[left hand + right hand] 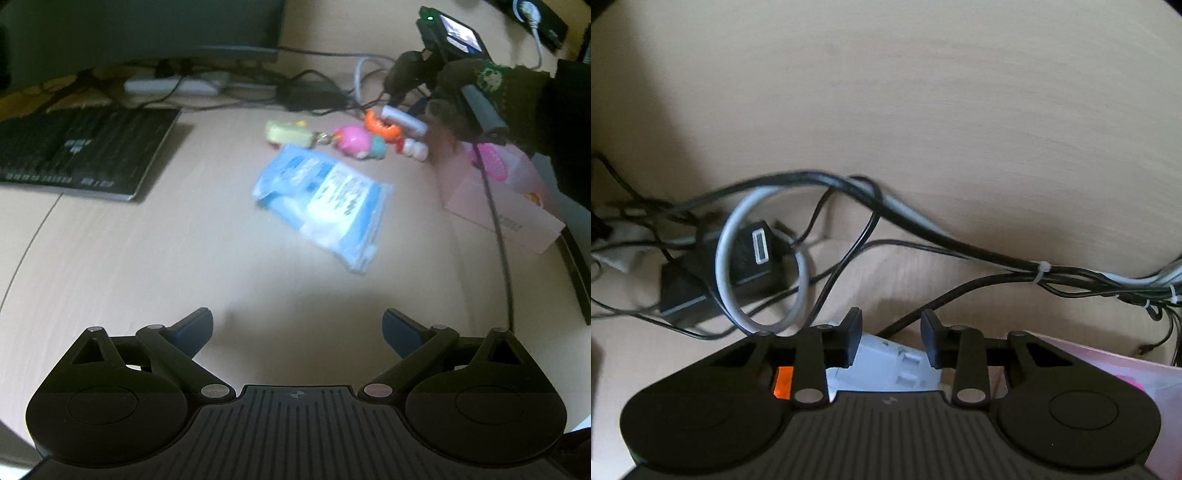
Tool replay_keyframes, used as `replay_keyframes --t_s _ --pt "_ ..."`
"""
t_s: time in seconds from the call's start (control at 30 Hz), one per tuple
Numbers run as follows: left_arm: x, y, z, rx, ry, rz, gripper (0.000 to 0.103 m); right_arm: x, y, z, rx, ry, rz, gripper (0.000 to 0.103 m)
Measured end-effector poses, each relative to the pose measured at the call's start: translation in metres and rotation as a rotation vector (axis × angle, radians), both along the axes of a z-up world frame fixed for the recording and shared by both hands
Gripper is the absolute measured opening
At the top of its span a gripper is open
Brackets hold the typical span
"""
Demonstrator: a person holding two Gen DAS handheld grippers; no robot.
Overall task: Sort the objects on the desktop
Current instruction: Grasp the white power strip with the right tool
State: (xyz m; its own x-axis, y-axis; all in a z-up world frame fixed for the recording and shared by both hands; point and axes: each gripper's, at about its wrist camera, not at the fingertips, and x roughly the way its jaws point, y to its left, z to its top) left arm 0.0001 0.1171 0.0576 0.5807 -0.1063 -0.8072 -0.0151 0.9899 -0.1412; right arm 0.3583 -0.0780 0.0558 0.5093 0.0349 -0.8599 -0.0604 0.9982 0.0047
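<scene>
The right claw (pixel 891 341) held a white plastic piece (pixel 886 365) between its jaws near the pink box (pixel 502 206), and the sound procedure was to keep that grip steady, carry the piece clear of the cables (pixel 849 192), and release only over the box. The left claw (pixel 297 328) stood wide apart and empty above the tabletop (pixel 147 258). The blue-and-white packet (pixel 325 199) lay flat at 12 o'clock from it, with small toys (pixel 354 142) just beyond toward 1 o'clock.

Your pale wood-grain bench (pixel 110 258) looks smooth and matt; the blue-and-white plastic packet (pixel 325 201) is glossy; the black plastic fingers (pixel 854 338) look matt.
</scene>
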Motion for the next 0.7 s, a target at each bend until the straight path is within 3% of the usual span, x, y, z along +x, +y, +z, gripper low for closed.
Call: replay_keyframes --t_s 0.27,0.4,0.5,0.53,0.63,0.7 --pt "0.003 0.003 0.0 -0.024 -0.019 -0.029 0.101 -0.035 -0.001 0.009 0.101 0.037 0.044 0.034" --pt "0.008 -0.008 -0.002 -0.028 -0.017 -0.071 0.101 -0.067 0.006 0.001 0.203 0.099 0.117 0.034" --pt "0.008 -0.015 -0.002 -0.023 -0.015 -0.098 0.101 -0.088 0.017 0.007 0.229 0.083 0.17 0.034" --pt "0.008 -0.015 -0.002 -0.023 -0.015 -0.101 0.101 -0.093 0.018 0.012 0.245 0.064 0.173 0.036" --pt "0.007 -0.015 0.0 -0.026 -0.014 -0.099 0.101 -0.094 0.019 0.019 0.272 0.025 0.158 0.059" --pt "0.007 -0.015 0.001 -0.021 -0.016 -0.097 0.101 -0.087 0.023 0.017 0.243 0.01 0.148 0.062"
